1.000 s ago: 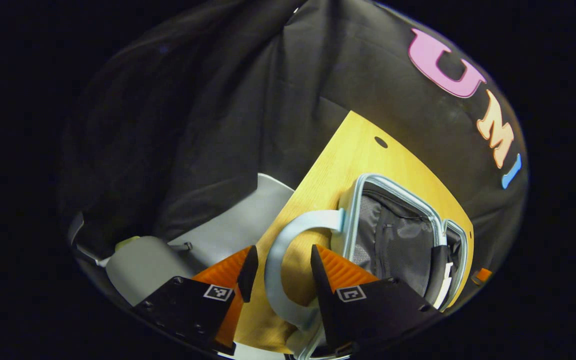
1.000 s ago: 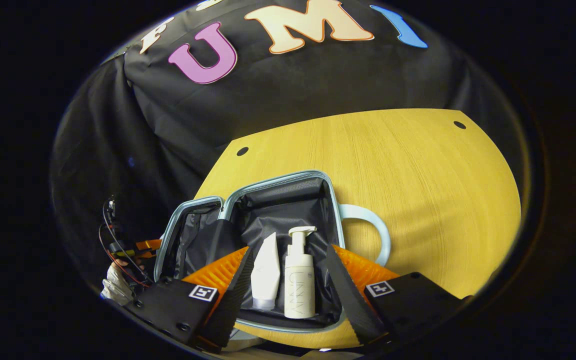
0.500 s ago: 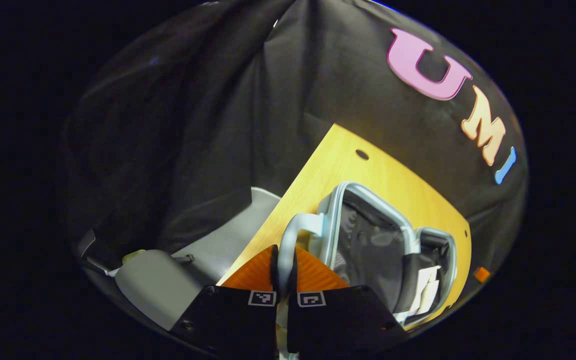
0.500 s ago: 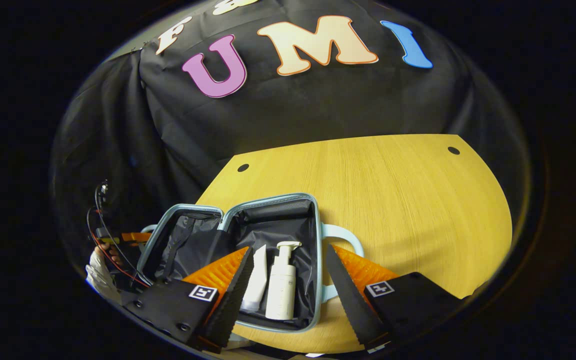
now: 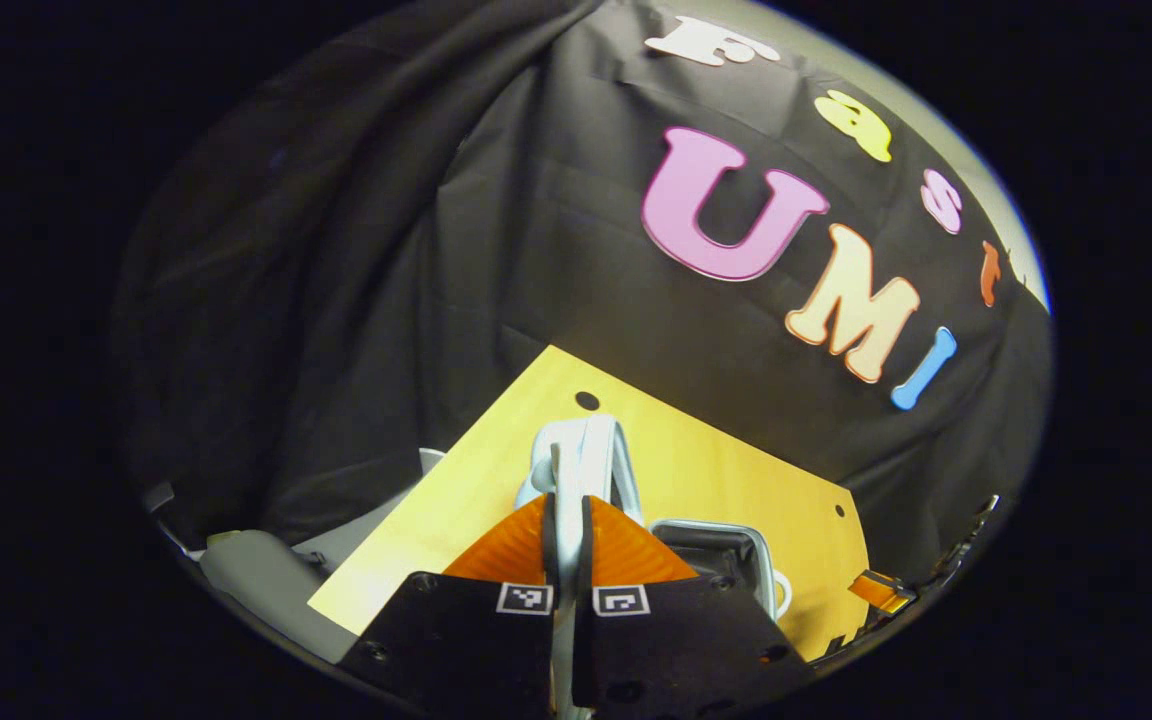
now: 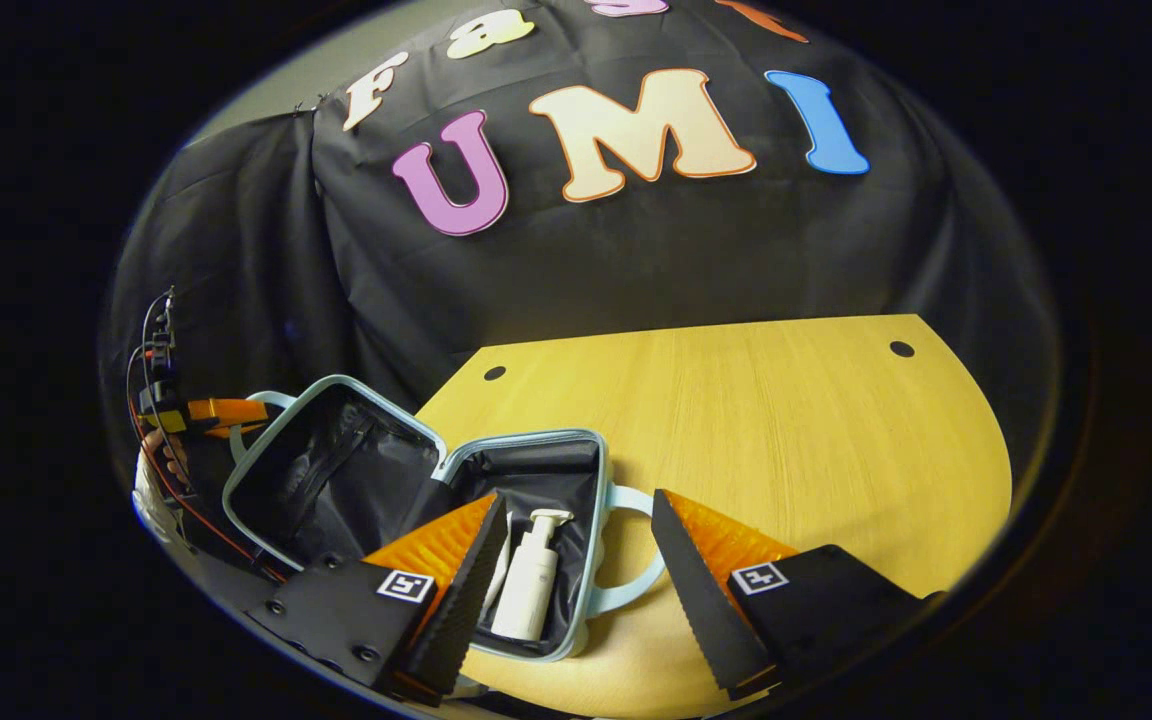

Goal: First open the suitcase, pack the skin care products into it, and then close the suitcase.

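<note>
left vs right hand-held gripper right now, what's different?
The left hand-held gripper is shut on the lid handle; the right hand-held gripper is open, holding nothing. Left has the lid raised; right hovers over the base half with the pump bottle. Both are at the suitcase.

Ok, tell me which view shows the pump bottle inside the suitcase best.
The right gripper view: the pump bottle lies in the open suitcase beside a tube, pump head and body plain between the open right gripper. The left gripper view gives only a dark corner of that suitcase half, past the left gripper shut on the lid handle.
</note>
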